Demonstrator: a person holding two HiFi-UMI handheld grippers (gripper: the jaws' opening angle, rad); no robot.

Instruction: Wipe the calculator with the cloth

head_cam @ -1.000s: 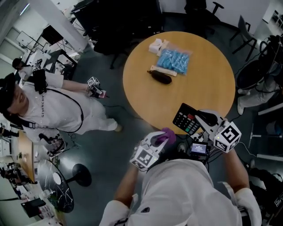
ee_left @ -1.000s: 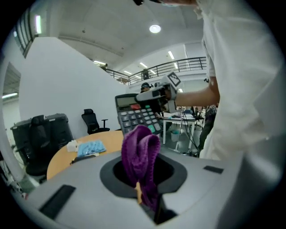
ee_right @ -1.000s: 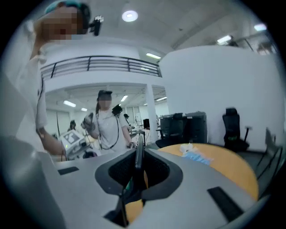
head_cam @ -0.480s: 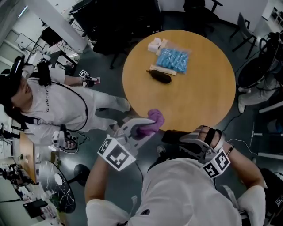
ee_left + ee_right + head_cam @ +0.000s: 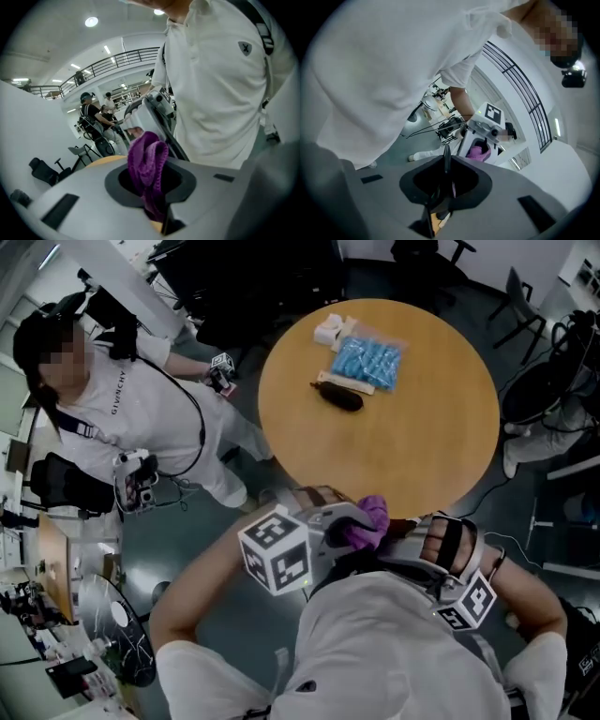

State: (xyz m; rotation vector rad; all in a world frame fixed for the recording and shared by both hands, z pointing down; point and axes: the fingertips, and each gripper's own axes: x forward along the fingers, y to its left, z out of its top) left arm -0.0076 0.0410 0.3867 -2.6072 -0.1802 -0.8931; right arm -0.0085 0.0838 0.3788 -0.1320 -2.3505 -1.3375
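Jaws of our left gripper [image 5: 150, 187] clamp a purple cloth [image 5: 149, 161], and the jaws of our right gripper [image 5: 443, 185] pinch the calculator [image 5: 446, 161], seen edge-on. We hold both close to our chest at the near rim of the round worktop [image 5: 422, 427]. Farther across it lie a dark oblong object [image 5: 339, 397], a blue packet [image 5: 367, 362] and a white item [image 5: 330, 332]. A second person [image 5: 141, 418] stands to the left.

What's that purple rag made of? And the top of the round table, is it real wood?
Purple cloth: looks like knitted or looped yarn, soft and matte; ribbed stitches show and it droops in limp folds.
Round table: wood or a wood-look laminate, I can't tell which; smooth, even tan surface with a low sheen, and any grain is too faint to settle it.
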